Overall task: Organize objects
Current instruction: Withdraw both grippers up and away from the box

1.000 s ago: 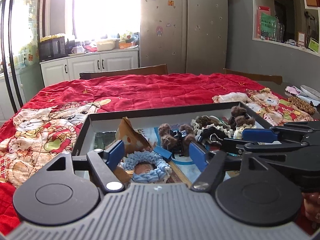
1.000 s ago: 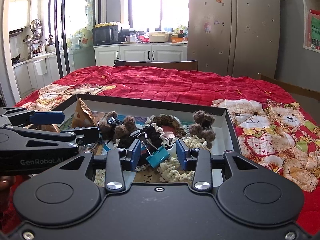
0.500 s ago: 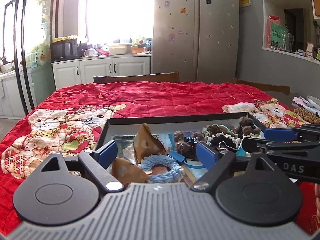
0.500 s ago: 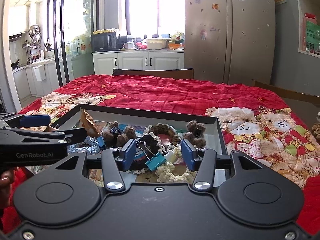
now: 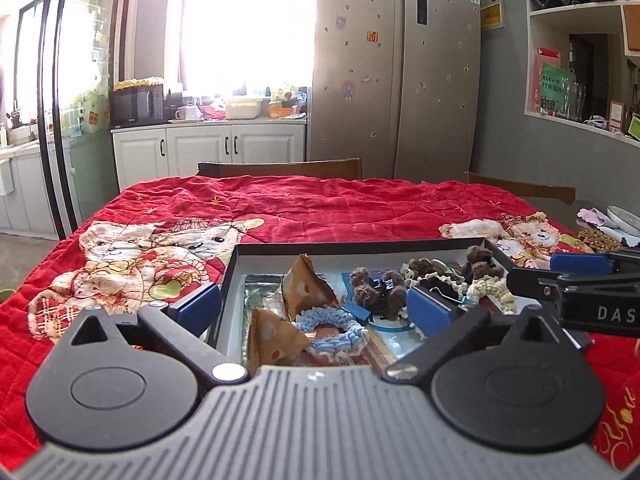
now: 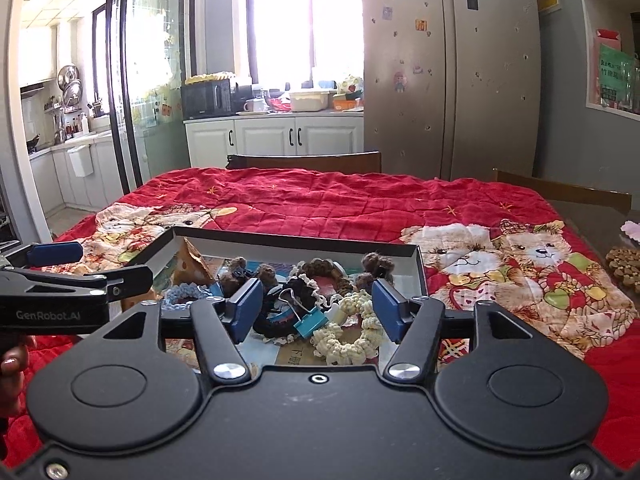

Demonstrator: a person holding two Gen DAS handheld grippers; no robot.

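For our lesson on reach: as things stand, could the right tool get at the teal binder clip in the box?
Probably yes. The teal binder clip lies on top of the pile in the box, right ahead of the right tool, whose jaws are opening with nothing gripped. A cream scrunchie crowds it.

Sunlit kitchen window (image 5: pixel 248 28), steel fridge (image 5: pixel 396 68), white cabinets (image 5: pixel 208 148)

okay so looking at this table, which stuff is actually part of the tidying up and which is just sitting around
Part of the job:
tray
blue scrunchie
cream scrunchie
teal binder clip
brown snack packets
left claw, jaws opening, nothing between them
right claw, jaws opening, empty

Just lying about:
red quilt
fridge
microwave
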